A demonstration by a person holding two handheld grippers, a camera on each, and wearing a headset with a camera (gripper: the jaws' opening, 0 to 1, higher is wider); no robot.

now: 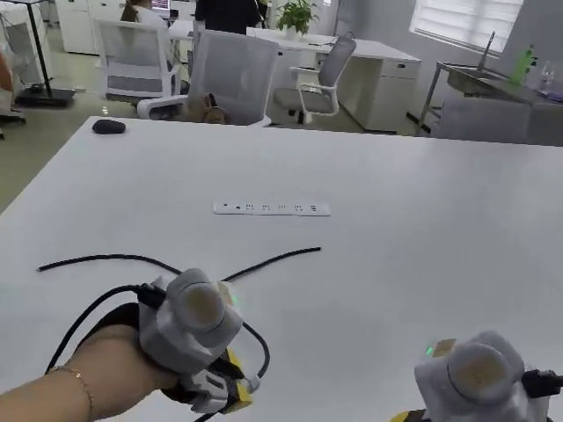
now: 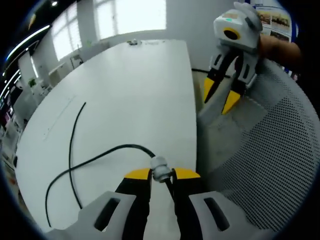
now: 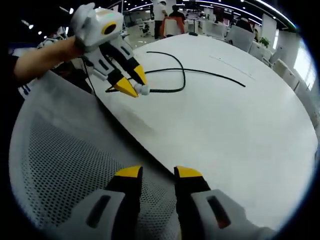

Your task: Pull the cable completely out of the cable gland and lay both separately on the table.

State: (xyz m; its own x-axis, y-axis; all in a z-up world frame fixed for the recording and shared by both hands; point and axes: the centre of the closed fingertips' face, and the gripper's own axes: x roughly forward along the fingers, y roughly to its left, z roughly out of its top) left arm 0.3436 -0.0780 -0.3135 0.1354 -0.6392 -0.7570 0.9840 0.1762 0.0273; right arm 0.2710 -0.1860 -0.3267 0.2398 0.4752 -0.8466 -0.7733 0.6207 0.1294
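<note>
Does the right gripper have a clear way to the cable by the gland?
Probably yes: the right gripper is open and empty over a chair's mesh, with only table between it and the cable leaving the gland in the left gripper.

We are in an open-plan office. Our landmark is the large white table (image 1: 422, 264): a strip of power sockets (image 1: 272, 208) sits on its top, and a computer mouse (image 1: 108, 127) lies near its far left corner. Just beyond the table's far edge stand white office chairs (image 1: 230, 75), and past them white desks (image 1: 378, 48) with cupboards beneath. Farther behind the table we see a potted plant (image 1: 297, 15), a window with blinds (image 1: 457, 22) off to the right, and long ceiling lights (image 3: 200, 6) overhead.
</note>
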